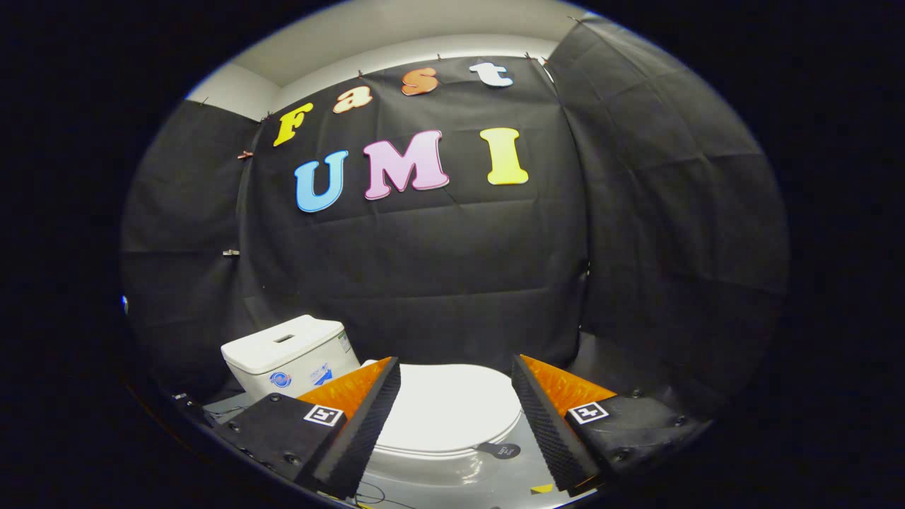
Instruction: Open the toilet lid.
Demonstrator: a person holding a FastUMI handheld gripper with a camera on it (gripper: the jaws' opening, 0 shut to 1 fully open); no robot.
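Black-draped booth; toilet lid (452, 406) seemingly closed beyond spread claw (456, 378).

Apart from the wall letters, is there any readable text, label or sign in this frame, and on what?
Stickers on the tank: too small to read.
Dark tag at the closed lid's front edge: print blurred.
Square markers on the open gripper's fingers, which flank the lid: patterns, no words.

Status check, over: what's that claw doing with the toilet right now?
Claw open, holding nothing. Toilet lid down, just ahead between the fingers. Tank behind. Nothing in the way.
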